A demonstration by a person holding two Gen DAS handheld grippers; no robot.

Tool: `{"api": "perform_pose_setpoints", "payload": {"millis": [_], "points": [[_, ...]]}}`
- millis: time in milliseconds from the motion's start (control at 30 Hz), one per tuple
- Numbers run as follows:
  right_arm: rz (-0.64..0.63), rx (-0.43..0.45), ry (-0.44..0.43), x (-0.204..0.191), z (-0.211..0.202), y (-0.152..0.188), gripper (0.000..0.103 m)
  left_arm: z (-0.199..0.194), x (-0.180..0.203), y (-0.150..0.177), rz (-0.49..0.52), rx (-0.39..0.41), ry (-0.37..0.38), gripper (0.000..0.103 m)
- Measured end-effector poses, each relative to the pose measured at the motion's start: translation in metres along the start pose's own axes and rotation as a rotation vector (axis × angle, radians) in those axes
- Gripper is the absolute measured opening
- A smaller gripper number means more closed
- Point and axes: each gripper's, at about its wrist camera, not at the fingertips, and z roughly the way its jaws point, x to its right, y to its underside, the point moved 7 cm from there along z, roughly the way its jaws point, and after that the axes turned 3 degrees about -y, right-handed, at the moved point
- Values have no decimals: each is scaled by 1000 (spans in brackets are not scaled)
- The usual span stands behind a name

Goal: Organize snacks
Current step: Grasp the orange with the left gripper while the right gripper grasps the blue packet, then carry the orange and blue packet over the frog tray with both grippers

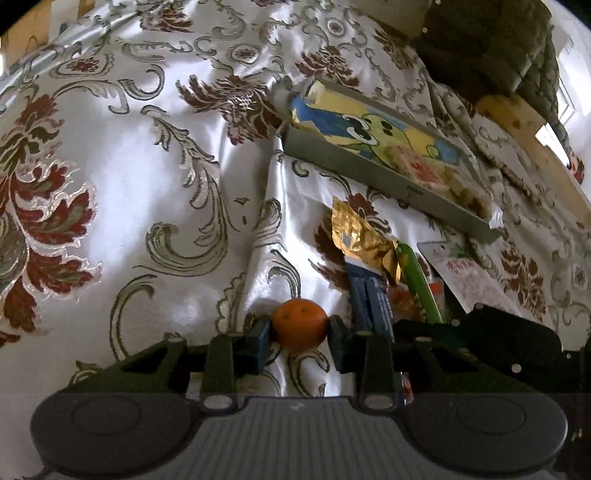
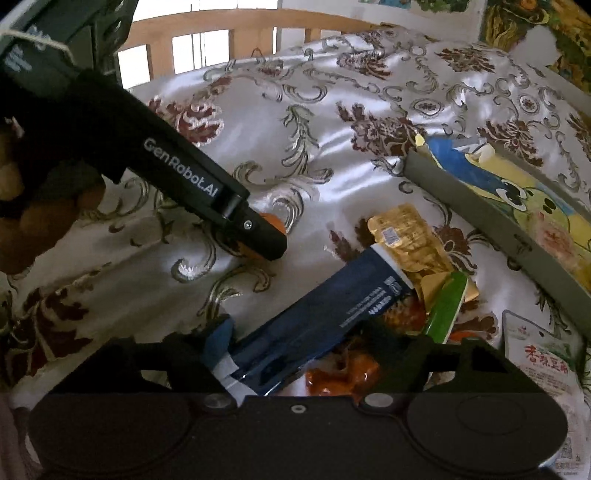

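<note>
We find the left gripper (image 1: 300,328) clamped on one small round orange fruit (image 1: 300,324), a blue pad (image 1: 263,341) pressing each flank. The fruit sits just above the white satin bedcover with red-brown and grey-green floral scrolls (image 1: 140,177).

The right gripper (image 2: 317,354) has its fingers set apart over a heap of snack packets. One long dark-blue foil packet with white print (image 2: 325,317) lies slantwise between them, its lower end against the left blue fingertip (image 2: 221,332). We cannot tell whether the pads press on it.

In the heap we count one crumpled orange wrapper (image 2: 343,373), one green packet (image 2: 445,306) and one gold foil pouch (image 2: 406,240), all overlapping. One white pouch with red characters (image 2: 543,362) lies just beside them, toward the right edge of the bedcover.

Beyond the heap stands one shallow grey box (image 2: 480,206), lined with a blue-and-yellow cartoon picture (image 2: 524,199), holding some pale items we cannot identify.

At the far edge, a wooden rail (image 2: 229,29) is visible.
</note>
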Motion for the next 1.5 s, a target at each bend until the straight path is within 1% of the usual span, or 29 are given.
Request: {"api": "perform_pose_setpoints", "payload": {"millis": [33,133,167,200,267,333,367,533,567,600,700,867,1300,1500], "points": [[-4,6,2,-1,-1,0,70,0,-1,0,-3,2,2,37],[-34,29,8,-6,-6,0,61,-1,-2,-1,-10,5,3,37],[-37,37,-6,-10,-8,-1,58,-2,-2,-1,-10,8,1,37],[-34,38,-18,-13,-10,-1,57,-2,-2,-1,-9,10,0,37],[-40,41,-41,-22,-13,-1,55,-3,-2,-1,-6,12,-3,37],[-55,23,-33,-28,-11,2,55,-3,-2,-1,-7,13,-3,37],[-54,15,-25,-29,-9,3,57,-3,-2,-1,-8,13,-2,37],[63,-18,-39,-24,-5,8,57,-3,-2,-1,4,23,-4,37],[71,-17,-38,-23,-4,8,56,-3,-1,-1,11,27,-6,37],[74,-14,-38,-24,-5,9,47,-3,0,-1,17,32,-9,37],[88,-6,-27,-25,-8,11,44,-6,5,0,33,47,-7,37],[105,12,3,-23,-16,12,42,-13,11,0,38,82,9,37],[134,127,84,-3,-48,1,38,-35,23,-5,41,224,31,37],[159,202,147,22,-64,-10,38,-38,33,-7,47,291,25,37]]}}
